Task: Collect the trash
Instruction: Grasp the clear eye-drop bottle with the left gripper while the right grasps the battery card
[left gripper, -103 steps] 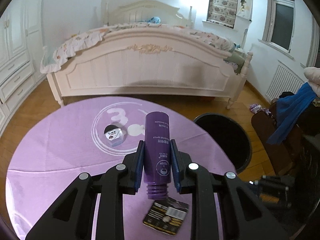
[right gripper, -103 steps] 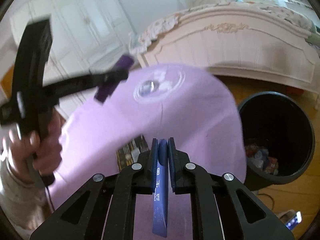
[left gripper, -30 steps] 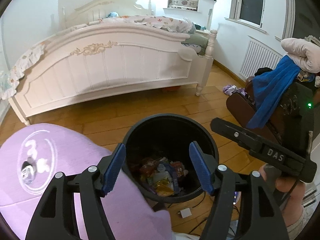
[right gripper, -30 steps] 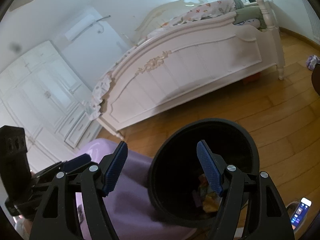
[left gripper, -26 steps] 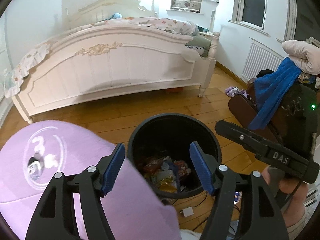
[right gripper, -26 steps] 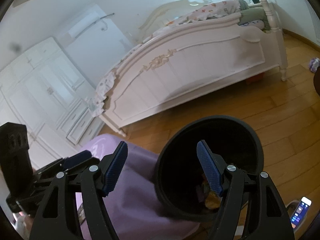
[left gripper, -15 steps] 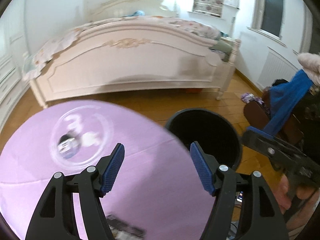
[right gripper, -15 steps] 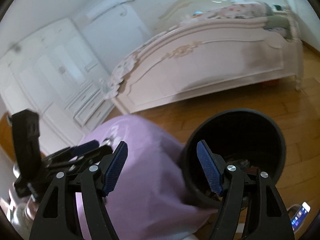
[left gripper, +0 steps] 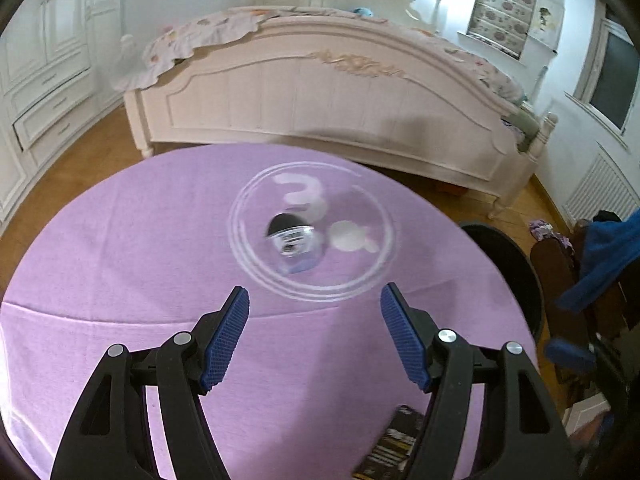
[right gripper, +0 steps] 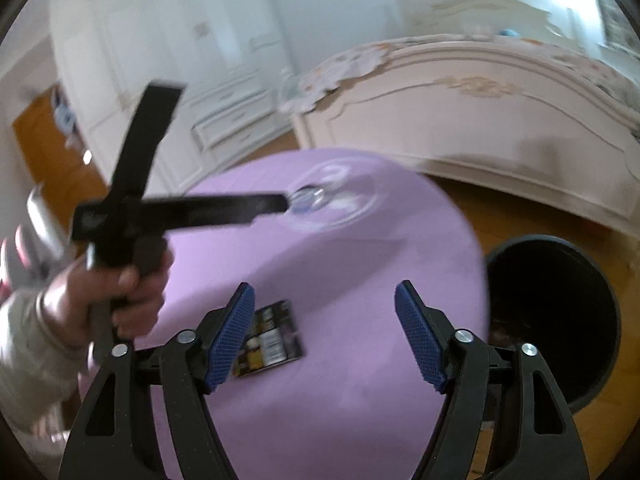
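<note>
Purple table (left gripper: 120,248) lies under both downward-tilted hand-held grippers: left (left gripper: 314,338) wide and empty, right (right gripper: 325,336) opening, empty.

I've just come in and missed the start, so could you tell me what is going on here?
A person is clearing trash off a round table with a purple cloth, using a handheld gripper in each hand. Both the left gripper and the right gripper are empty above the cloth; the right one's jaws are opening. A small jar and a flat dark packet lie on the cloth. The black bin stands beside the table.
</note>
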The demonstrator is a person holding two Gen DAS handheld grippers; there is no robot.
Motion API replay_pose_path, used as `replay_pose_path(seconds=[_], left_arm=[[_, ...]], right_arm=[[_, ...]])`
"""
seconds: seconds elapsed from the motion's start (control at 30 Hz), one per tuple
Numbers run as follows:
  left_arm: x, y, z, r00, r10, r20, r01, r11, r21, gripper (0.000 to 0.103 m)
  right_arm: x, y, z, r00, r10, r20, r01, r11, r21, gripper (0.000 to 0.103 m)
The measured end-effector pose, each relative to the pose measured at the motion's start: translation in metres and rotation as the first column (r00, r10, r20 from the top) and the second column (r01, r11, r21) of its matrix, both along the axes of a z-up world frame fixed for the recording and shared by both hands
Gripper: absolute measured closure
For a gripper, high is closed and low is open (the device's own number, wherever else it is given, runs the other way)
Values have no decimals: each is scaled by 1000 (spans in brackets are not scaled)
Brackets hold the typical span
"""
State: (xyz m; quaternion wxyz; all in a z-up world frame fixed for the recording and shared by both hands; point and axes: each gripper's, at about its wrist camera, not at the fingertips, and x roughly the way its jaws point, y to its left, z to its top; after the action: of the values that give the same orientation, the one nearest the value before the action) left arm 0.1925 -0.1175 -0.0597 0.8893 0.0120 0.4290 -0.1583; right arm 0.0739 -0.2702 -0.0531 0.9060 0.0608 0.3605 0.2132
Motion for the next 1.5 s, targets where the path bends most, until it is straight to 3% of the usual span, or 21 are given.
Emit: replay_pose_path(seconds=[0.3, 0.73, 0.83, 0.9, 0.97, 1.07, 1.2, 1.3, 1.43, 1.5], left_arm=[[25, 4, -18, 1000, 0, -21, 0, 1000, 25, 34], [47, -8, -35, 1000, 2, -21, 0, 997, 80, 36], [50, -9, -37, 1000, 8, -7, -7, 996, 93, 38], [49, -10, -38, 1000, 16, 15, -17, 993, 113, 43], [49, -9, -37, 999, 24, 21, -27, 993, 116, 50], [49, -2, -35, 998, 49, 24, -52, 994, 101, 63], [48, 8, -33, 998, 64, 18, -65, 996, 68, 64], [44, 15, -32, 997, 73, 8, -73, 996, 53, 64], [36, 26, -27, 996, 86, 6, -86, 996, 24, 64], [29, 32, -22, 996, 87, 13, -87, 996, 7, 64]], right_arm=[[-2, 60, -31, 985, 145, -93, -157, 976, -151, 21], [15, 83, -47, 976, 160, -149, -194, 947, -258, 21], [18, 84, -48, 978, 149, -144, -183, 947, -264, 24], [17, 83, -47, 983, 128, -133, -160, 950, -268, 31], [17, 81, -47, 986, 113, -124, -143, 953, -266, 41], [17, 77, -47, 988, 99, -119, -126, 960, -251, 46], [15, 71, -46, 989, 88, -115, -112, 967, -228, 48], [15, 58, -44, 989, 75, -124, -93, 985, -146, 64], [17, 49, -43, 989, 58, -136, -74, 990, -117, 65], [19, 47, -43, 989, 38, -143, -59, 988, -143, 54]])
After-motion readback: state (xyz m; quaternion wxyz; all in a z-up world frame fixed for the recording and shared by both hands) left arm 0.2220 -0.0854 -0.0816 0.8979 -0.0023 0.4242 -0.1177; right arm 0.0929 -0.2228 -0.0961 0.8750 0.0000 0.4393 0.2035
